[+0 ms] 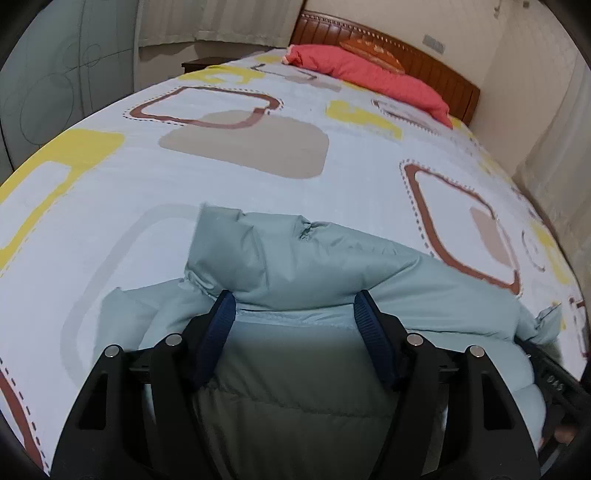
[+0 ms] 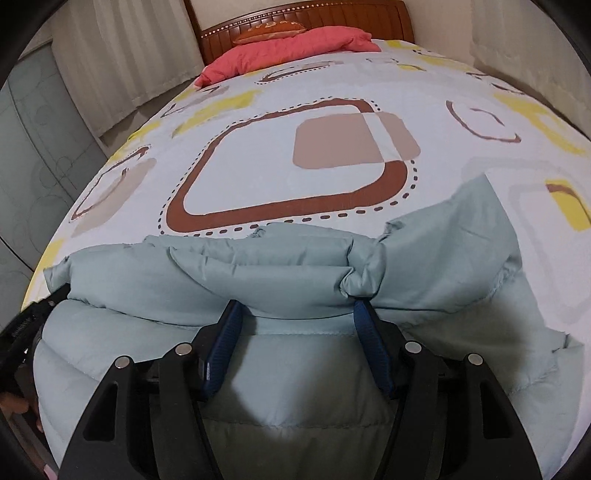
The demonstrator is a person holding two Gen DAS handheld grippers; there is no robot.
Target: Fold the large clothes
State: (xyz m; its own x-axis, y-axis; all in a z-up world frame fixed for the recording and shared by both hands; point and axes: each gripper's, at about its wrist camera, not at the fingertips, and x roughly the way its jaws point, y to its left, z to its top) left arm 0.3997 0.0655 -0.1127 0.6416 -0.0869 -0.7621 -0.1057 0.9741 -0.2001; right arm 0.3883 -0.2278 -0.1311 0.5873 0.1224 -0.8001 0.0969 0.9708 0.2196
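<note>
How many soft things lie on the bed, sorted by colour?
Pale green: 1, the puffer jacket
Coral red: 1, the folded quilt
Orange-brown: 1, the cushion by the headboard
Total: 3

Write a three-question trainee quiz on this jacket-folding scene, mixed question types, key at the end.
1. True or false: the pale green puffer jacket lies on a patterned bedsheet.
2. Which colour is the quilt by the headboard? A blue, B coral red, C black.
3. Fill in: the left gripper and the right gripper each have bulky jacket fabric between their ____ pads.

Key: 1 true; 2 B; 3 blue.
</note>
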